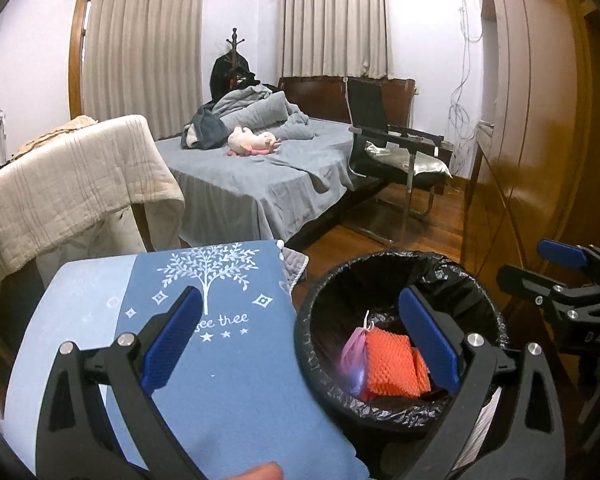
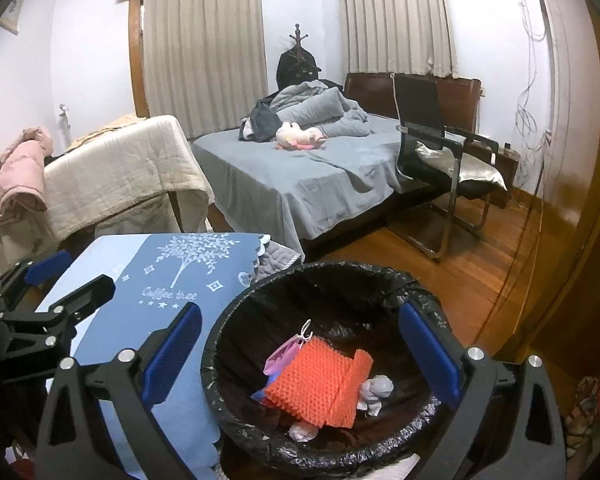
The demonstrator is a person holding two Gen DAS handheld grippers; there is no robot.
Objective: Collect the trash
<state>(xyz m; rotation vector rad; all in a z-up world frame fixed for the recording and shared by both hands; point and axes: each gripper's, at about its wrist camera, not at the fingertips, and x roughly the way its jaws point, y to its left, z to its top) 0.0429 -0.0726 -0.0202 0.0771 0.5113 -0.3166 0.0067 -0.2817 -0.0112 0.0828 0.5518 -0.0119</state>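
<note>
Both grippers are seen with their fingers spread wide and nothing pinched between the ribbed blue pads. In the left wrist view the left gripper fills the lower part of the frame, its black arms studded with round metal bolts; the right gripper is seen at the right edge.

In the right wrist view the right gripper frames the lower centre, and the left gripper appears at the lower left.

The trash is found in a round bin lined with a crinkled, glossy black plastic bag, at the lower centre of the right wrist view and the lower right of the left wrist view. Inside it lie a bumpy orange foam net, a thin pink bag with a white tie, and crumpled white tissue.

Just left of the bin a flat surface is covered by a smooth blue cloth printed with a white tree and scalloped at its edge.

Farther back, a bed draped in soft grey fabric is seen, with a pale plush toy on it, a black chair with a metal frame beside it, and a polished wooden floor.
</note>
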